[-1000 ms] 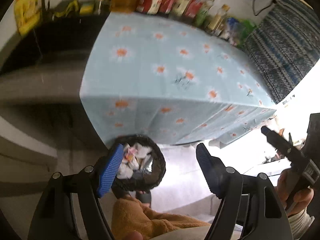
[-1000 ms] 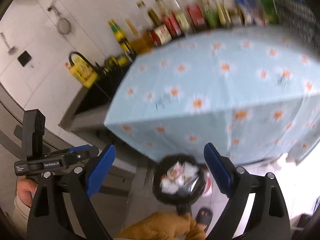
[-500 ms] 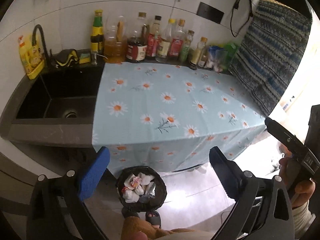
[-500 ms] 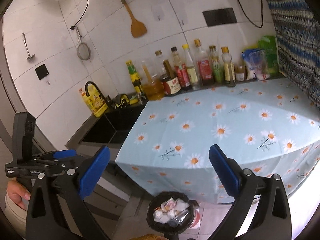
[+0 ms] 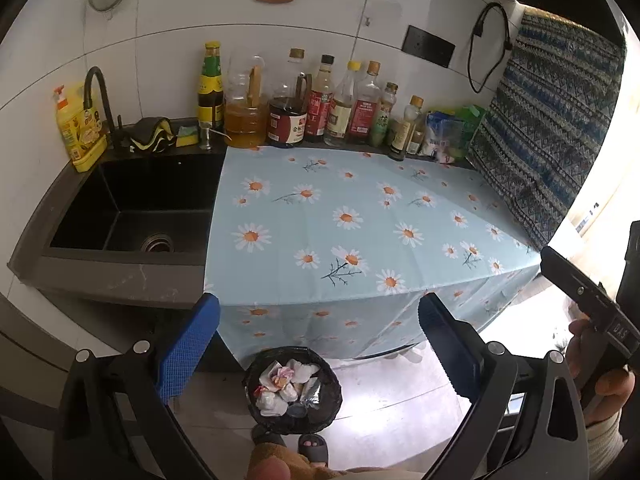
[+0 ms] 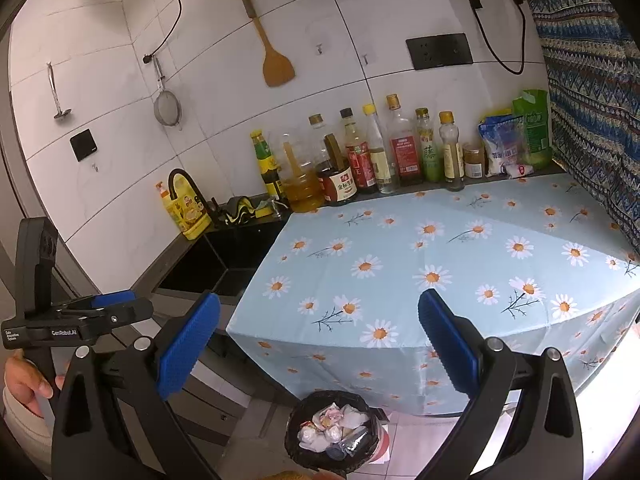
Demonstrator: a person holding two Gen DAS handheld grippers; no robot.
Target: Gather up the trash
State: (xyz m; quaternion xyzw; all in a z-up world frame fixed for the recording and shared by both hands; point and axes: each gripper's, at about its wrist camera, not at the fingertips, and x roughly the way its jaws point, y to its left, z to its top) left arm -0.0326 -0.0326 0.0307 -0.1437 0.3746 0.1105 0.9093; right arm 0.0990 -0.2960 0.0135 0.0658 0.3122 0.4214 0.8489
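Daisy-print cloth [image 5: 352, 224] over counter; black sink [image 5: 132, 208] at left end, bottles [image 5: 320, 100] along back edge. Trash bin [image 5: 294, 390] upright on floor below front edge, mouth up, holding crumpled wrappers [image 5: 286, 384]. Left gripper [image 5: 318, 344] and right gripper [image 6: 318, 344] jaws wide apart, empty.

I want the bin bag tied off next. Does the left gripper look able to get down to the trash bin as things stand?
Probably yes: the left gripper is open and holds nothing, and the trash bin stands on the floor in front of the counter with nothing between them.
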